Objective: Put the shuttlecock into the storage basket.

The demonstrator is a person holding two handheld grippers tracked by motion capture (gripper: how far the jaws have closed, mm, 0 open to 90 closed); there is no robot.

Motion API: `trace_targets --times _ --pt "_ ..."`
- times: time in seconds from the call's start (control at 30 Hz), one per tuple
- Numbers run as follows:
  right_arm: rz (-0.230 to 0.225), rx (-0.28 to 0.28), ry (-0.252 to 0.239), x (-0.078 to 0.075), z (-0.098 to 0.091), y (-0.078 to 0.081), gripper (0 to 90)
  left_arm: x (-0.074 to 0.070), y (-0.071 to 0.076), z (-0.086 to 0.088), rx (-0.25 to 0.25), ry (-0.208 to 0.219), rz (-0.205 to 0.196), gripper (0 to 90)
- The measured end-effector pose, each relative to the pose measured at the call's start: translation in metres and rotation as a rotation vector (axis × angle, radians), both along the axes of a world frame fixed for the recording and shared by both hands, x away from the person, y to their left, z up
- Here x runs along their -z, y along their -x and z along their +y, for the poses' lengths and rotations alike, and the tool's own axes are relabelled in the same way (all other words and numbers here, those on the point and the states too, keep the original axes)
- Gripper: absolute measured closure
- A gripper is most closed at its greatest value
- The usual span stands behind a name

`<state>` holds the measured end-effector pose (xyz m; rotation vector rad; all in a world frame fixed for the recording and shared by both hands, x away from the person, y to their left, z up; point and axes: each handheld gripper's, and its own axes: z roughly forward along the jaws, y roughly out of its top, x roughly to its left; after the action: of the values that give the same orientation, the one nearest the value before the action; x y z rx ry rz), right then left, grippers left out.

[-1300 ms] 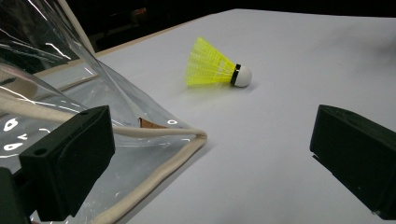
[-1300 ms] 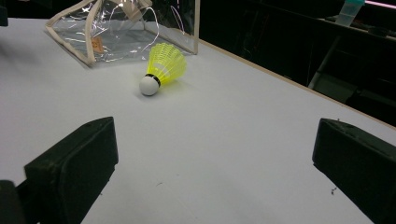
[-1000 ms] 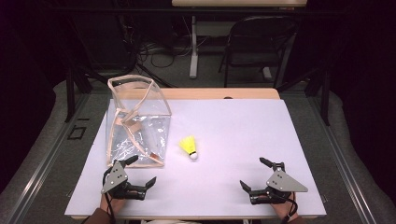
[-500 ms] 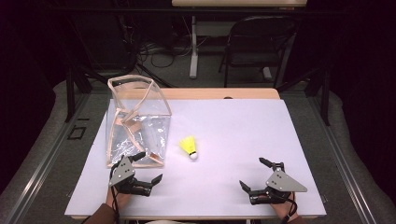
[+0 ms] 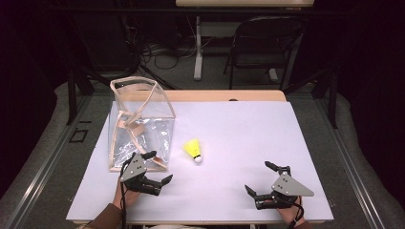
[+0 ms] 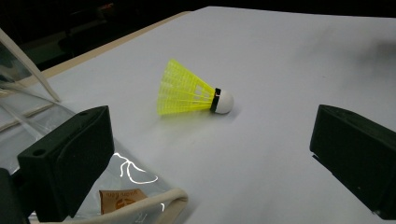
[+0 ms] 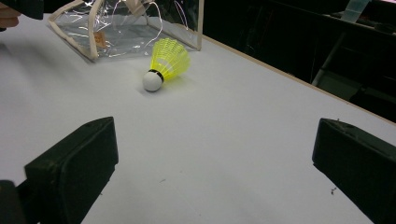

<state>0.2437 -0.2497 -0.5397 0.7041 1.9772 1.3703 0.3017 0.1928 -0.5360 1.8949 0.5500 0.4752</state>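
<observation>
Lying on its side on the white table surface (image 5: 239, 133) is a bright yellow plastic shuttlecock with a white rounded cork tip and a thin black band (image 5: 193, 150). In the high view it sits a little left of the table's middle, with the white tip pointing toward the person's edge. Nothing touches it.

Just to its left stands a clear plastic bag with cream fabric edging and handles (image 5: 138, 124), upright with its mouth open. A small tan label (image 6: 122, 200) shows through the clear wall at its near corner. The shuttlecock rests near the bag's right side but apart from it.

The left gripper (image 5: 158, 168), a black two-jaw tool with a grey three-cornered plate on top, is held in a hand at the near left, right beside the bag's near corner. Its jaws stand wide apart and hold nothing. In the left gripper view, the shuttlecock (image 6: 192, 94) lies ahead between the two jaws, farther off.

The right gripper (image 5: 261, 177) is held at the near right edge, well apart from the shuttlecock. Its jaws are also spread wide and hold nothing.

Beyond the table sit a dark folding chair (image 5: 258, 47) and floor cables.
</observation>
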Motion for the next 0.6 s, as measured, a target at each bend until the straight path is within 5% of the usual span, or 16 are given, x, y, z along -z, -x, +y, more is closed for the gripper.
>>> trace_targets --times 0.6 --pt "0.004 0.001 0.010 0.000 0.000 -0.001 0.0 -0.017 -0.018 -0.018 0.065 -0.020 0.007 0.0"
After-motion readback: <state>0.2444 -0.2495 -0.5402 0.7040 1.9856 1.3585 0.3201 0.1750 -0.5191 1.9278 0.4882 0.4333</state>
